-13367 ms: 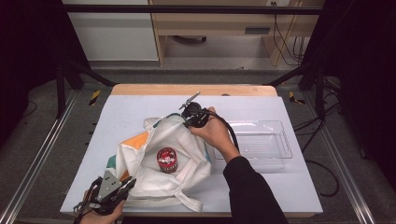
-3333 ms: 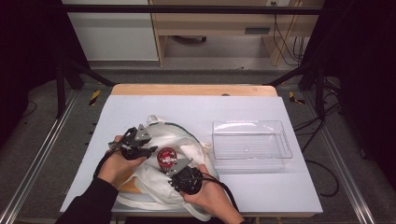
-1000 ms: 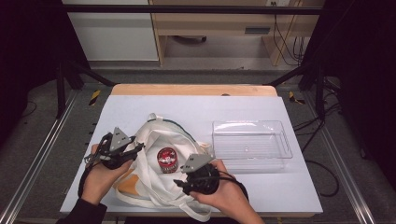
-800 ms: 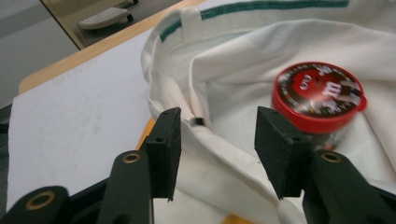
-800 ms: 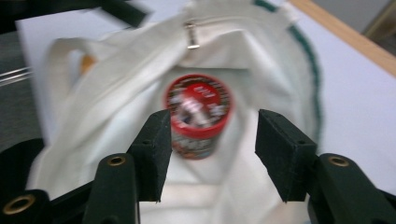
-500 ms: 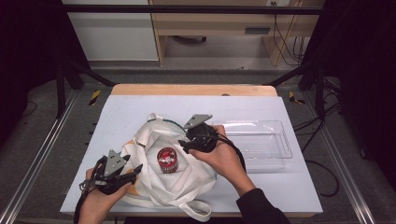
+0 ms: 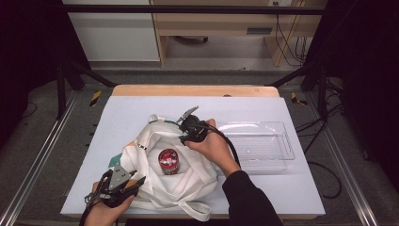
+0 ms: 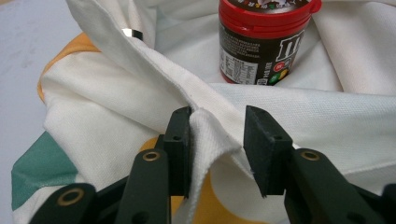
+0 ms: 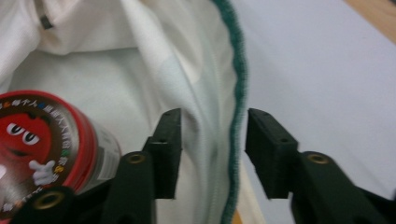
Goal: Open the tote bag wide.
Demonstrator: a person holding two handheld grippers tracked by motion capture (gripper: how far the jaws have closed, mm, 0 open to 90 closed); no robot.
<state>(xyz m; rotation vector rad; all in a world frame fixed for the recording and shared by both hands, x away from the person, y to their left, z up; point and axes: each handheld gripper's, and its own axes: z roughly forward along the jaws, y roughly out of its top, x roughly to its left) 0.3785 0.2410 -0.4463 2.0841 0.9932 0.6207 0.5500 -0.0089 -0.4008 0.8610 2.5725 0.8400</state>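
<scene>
both grippers' jaws have just been closing but aren't yet pinching, left gripper around a fold of the white bag and right gripper around its green-edged rim, so the cloth could slip out and tip the red-lidded jar standing on the bag.

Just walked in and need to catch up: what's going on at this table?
A person works a white cloth tote bag with two handheld tools. The left tool straddles a fold of its near edge, the right tool its green-trimmed far rim; both have just been closing. A red-lidded candy jar stands inside the bag.
</scene>
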